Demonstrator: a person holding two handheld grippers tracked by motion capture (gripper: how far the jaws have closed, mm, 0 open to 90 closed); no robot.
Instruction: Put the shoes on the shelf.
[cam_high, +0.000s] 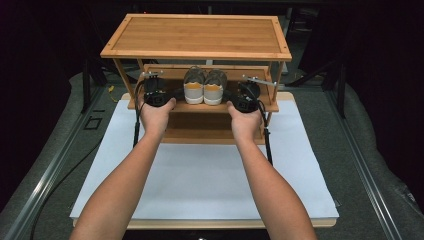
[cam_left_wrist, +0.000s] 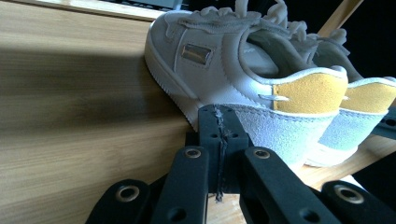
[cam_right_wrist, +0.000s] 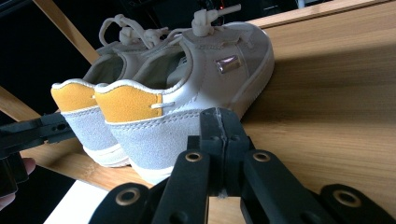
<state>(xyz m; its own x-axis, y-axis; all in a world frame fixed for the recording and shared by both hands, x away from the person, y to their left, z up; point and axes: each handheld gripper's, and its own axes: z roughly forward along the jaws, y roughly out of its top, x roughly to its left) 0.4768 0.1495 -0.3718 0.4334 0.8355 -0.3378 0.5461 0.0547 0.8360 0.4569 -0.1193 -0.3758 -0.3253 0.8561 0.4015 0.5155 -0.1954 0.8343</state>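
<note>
A pair of white sneakers with yellow heel tabs stands side by side on the lower shelf (cam_high: 150, 102) of a bamboo rack, heels toward me: the left shoe (cam_high: 194, 87) (cam_left_wrist: 224, 60) and the right shoe (cam_high: 214, 89) (cam_right_wrist: 187, 88). My left gripper (cam_high: 176, 94) (cam_left_wrist: 218, 122) is shut with nothing in it, its tip low at the left shoe's outer side by the heel. On the opposite side, my right gripper (cam_high: 229, 96) (cam_right_wrist: 219, 122) is also shut and empty at the right shoe's heel side. Whether either tip touches its shoe I cannot tell.
The rack's top shelf (cam_high: 197, 36) overhangs the shoes and both grippers. Its slanted side posts (cam_high: 124, 75) (cam_high: 276, 80) stand just outside each hand. The rack rests on a white board (cam_high: 200, 175) over a wooden table, with dark floor around.
</note>
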